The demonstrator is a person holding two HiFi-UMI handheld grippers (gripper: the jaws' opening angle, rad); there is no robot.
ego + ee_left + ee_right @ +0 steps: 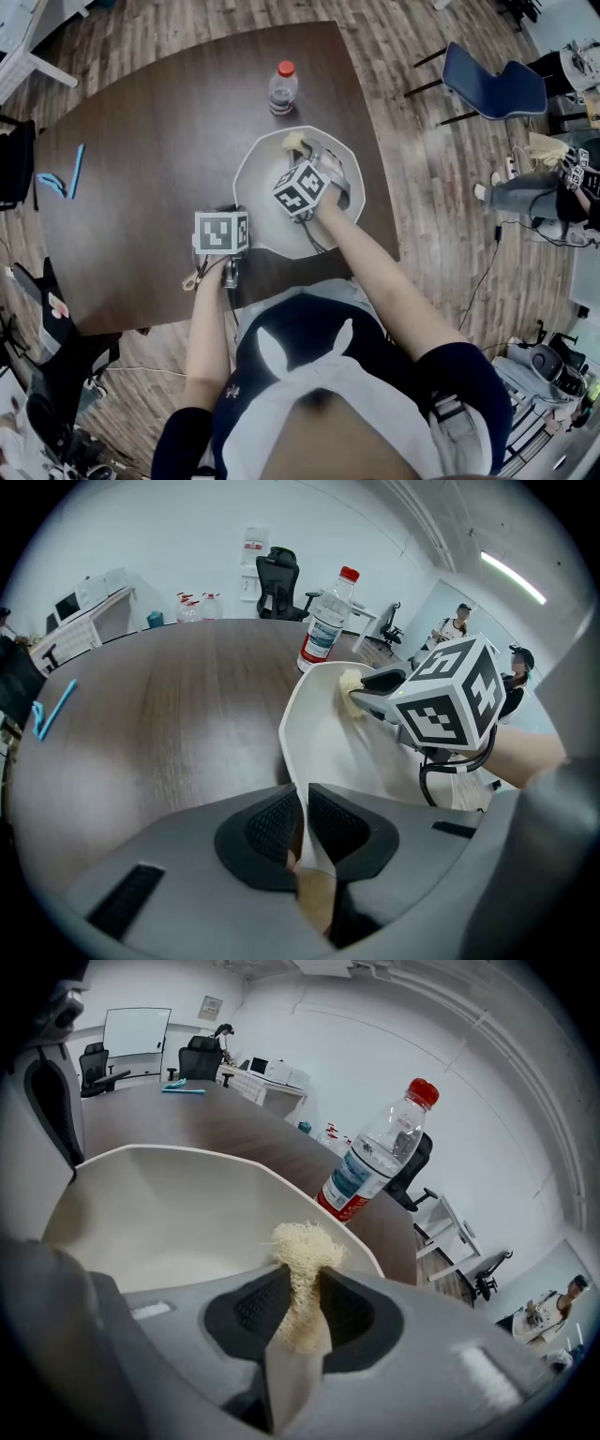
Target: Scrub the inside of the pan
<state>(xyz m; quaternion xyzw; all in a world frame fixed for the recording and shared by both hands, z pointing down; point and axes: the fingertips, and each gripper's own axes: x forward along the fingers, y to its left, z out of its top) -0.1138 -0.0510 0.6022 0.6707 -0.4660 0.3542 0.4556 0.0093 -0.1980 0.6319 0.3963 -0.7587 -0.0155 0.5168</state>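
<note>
- The white pan (265,225) sits on the dark wooden worktop (150,187), towards its right near part, straight in front of the person holding the tools.
- The left gripper (302,808) is at the pan's near-left rim. Its jaws are almost together and clamped on the thin white wall, which runs up between the two black pads.
- The right gripper (302,1302) reaches over the pan from the near right, angled down into it. Its jaws are clamped on a pale, fibrous scrubber (305,1246) whose frayed head sticks out past the tips.
- The scrubber's head is at the pan's far wall, just under the rim. No view shows whether it presses on the wall or sits just off it.
- A clear bottle (282,89) with a red cap and a red-and-blue label stands upright just past the pan's far rim, apart from it. It is the nearest thing beyond the scrubber.
- The right gripper's marker cube (300,187) hangs over the middle of the pan and hides part of the inside in the head view.
- Two light-blue strips (64,174) lie near the worktop's left edge, well apart from the pan.
- A blue chair (492,80) stands on the plank floor (431,187) to the far right of the worktop. Beyond it, a person (525,187) is low down at the right edge.
- Dark bags and cables lie on the floor off the worktop's near-left corner.
</note>
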